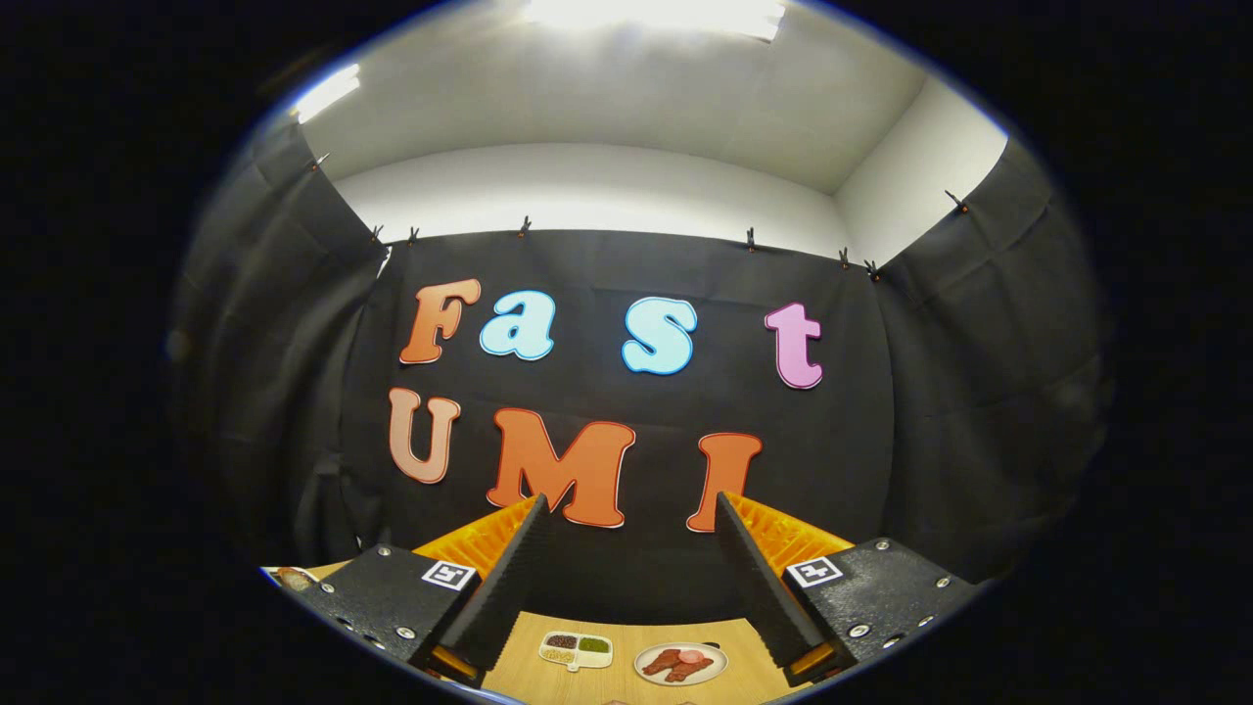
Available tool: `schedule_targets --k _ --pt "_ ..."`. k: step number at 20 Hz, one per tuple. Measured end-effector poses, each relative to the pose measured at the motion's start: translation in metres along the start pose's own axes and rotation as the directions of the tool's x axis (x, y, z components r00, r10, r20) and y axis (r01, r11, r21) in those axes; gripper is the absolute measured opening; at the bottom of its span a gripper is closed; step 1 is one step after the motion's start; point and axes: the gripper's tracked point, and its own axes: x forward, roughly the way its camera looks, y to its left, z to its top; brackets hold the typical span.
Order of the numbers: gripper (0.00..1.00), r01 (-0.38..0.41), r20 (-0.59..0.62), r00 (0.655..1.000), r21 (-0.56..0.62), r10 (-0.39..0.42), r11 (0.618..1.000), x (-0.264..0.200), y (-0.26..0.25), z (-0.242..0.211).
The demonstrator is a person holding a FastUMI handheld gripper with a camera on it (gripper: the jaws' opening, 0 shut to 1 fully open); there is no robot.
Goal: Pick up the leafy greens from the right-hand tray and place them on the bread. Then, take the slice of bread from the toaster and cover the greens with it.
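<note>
Gripper view: the gripper (626,514) was spread wide, grasping nothing, raised over the table (724,636); between its fingers lay a divided tray (576,649) and, at 3 o'clock from it, a plate (680,663); greens could not be told.

Condiment dish (576,648); meat plate (680,663)

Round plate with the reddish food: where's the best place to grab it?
The gripper is open and empty, high above the table. The plate lies flat, food in its middle, so probably pinch its near rim, coming in low from the near side.
</note>
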Motion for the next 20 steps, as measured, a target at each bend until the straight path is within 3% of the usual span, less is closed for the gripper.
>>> schedule_targets --k 7,13,17,20 --pt "0.99 -0.007 -0.127 0.992 0.007 0.008 1.0 0.003 -0.006 -0.06" --pt "0.99 -0.028 -0.329 0.943 0.053 0.044 0.998 0.003 -0.003 -0.134" --pt "1.0 -0.073 -0.496 0.863 0.065 0.095 0.995 -0.011 0.007 -0.196" --pt "1.0 -0.154 -0.661 0.725 0.118 0.193 0.981 -0.037 0.028 -0.249"
